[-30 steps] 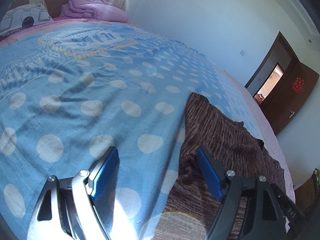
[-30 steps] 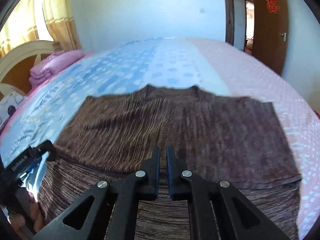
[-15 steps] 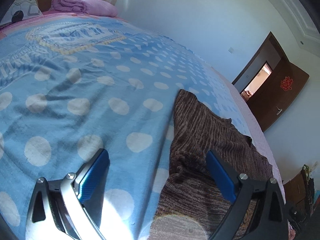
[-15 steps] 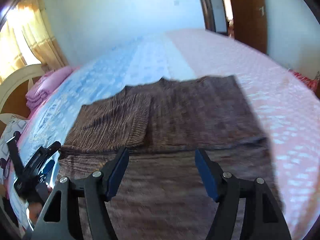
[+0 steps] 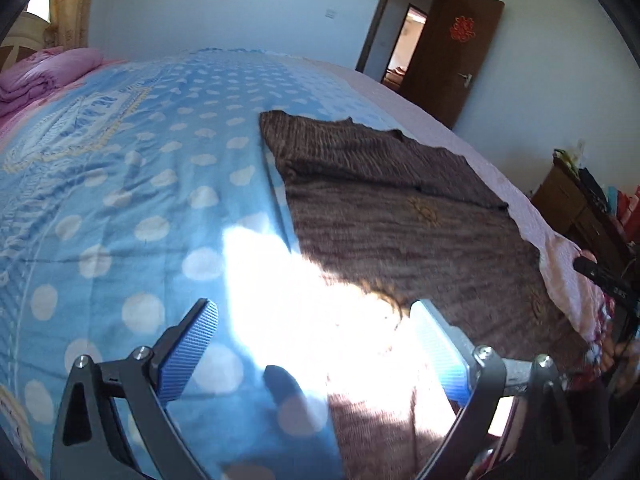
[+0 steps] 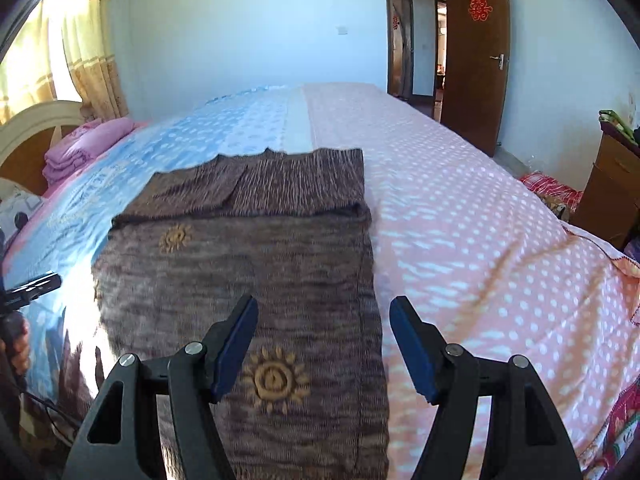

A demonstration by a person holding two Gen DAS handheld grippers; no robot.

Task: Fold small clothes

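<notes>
A brown knitted garment [image 6: 248,264] with yellow sun motifs lies flat on the bed, its far part folded back over itself. It also shows in the left wrist view [image 5: 400,216]. My right gripper [image 6: 322,320] is open and empty, hovering over the garment's near right edge. My left gripper [image 5: 312,324] is open and empty above the garment's left edge, where the blue dotted cover meets it in a bright sun patch.
The bed has a blue dotted cover [image 5: 120,184] on the left and a pink dotted cover [image 6: 472,216] on the right. Folded pink bedding [image 6: 84,152] lies by the headboard. A wooden cabinet [image 6: 612,188] and an open brown door [image 6: 476,52] stand at the right.
My right gripper has opened and pulled back toward the near edge. My left gripper has swung right, so more of the garment shows. The far part of the garment now lies folded over.
</notes>
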